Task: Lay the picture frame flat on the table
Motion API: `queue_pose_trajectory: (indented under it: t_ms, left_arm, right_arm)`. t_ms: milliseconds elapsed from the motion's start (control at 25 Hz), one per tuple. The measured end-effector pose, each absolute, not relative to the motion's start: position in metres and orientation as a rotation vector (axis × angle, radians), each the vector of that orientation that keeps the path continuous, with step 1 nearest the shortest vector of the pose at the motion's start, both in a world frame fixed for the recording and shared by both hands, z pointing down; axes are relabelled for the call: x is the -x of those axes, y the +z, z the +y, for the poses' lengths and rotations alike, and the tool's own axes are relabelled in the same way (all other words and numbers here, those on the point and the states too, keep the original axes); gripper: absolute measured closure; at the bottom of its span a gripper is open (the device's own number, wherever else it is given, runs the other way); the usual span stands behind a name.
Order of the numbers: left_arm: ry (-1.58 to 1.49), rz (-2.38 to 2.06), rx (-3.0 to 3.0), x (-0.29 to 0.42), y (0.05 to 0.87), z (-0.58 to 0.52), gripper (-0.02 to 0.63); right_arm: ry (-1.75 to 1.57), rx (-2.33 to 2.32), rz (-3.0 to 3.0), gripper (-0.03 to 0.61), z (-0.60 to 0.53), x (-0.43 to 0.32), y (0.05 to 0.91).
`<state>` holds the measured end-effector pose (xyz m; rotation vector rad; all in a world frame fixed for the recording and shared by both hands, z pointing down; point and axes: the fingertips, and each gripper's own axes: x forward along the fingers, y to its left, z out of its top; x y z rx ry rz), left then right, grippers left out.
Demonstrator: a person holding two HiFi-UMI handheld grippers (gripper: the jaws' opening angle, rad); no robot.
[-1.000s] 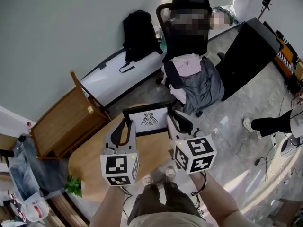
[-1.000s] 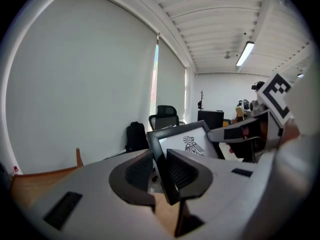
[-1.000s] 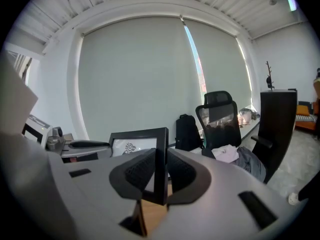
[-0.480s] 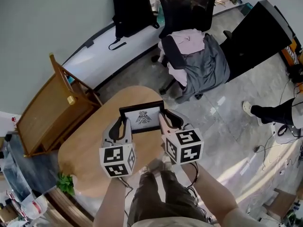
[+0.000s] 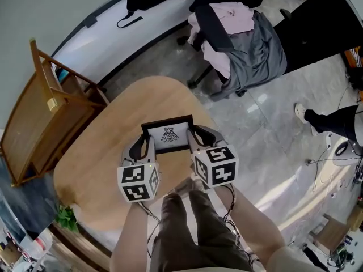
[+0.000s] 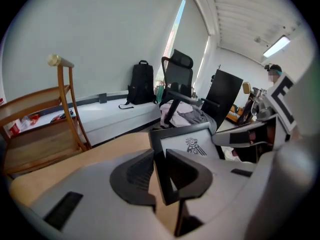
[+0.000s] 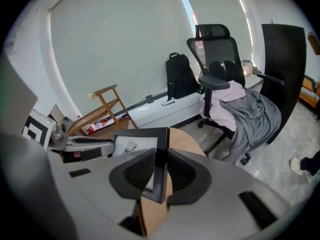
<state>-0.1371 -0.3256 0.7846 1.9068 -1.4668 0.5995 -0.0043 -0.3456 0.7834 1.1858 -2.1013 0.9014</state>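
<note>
**Frame drawn back over the middle of the bench, not yet flat**

A second ago we hold the frame [image 5: 167, 135] at the far rim of the bench [image 5: 96, 152]. Now it sits well inside that rim, with bare wood showing beyond it at 12 o'clock. That gives the frame bench to land on rather than an edge to slip off.

The grip is as before. The left gripper [image 5: 145, 147] is clamped on the frame's left side bar, and its own view shows the black bar pinched between both jaws [image 6: 159, 171]. The right gripper [image 5: 196, 141] is clamped on the right side bar in the same way [image 7: 160, 176].

The frame leans back with its bird print facing up at us. We cannot tell whether its lower edge touches the wood. We judge the laying-down step about to begin: tip the top away toward 12 o'clock, lower it, then open the jaws.

Room is uneven. At 3 o'clock the bench's curved edge runs just beside the right gripper, so any drift that way risks an overhang. From 9 to 11 o'clock the top is wide and bare. The wooden chair [image 5: 39, 106] at 10 o'clock, the office chair [image 5: 238, 38] at 1 o'clock and the plant [image 5: 67, 219] at 8 o'clock all stand well apart from our grippers.
</note>
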Motion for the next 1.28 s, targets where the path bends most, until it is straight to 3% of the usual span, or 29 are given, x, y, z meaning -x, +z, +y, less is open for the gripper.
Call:
queue_pose_trajectory:
  t_ms: [640,1280]
  left_arm:
    - [0.667,-1.356,-1.699,0.143,0.973,-0.290,0.543]
    - [0.658,-1.344,-1.638,0.144,1.009,-0.283,0.541]
  right_arm:
    - [1.003,-1.089,-1.926,0.522,-0.310,0.011,0.969]
    - [0.939,-1.082,-1.863,0.515,-0.304,0.010,1.018]
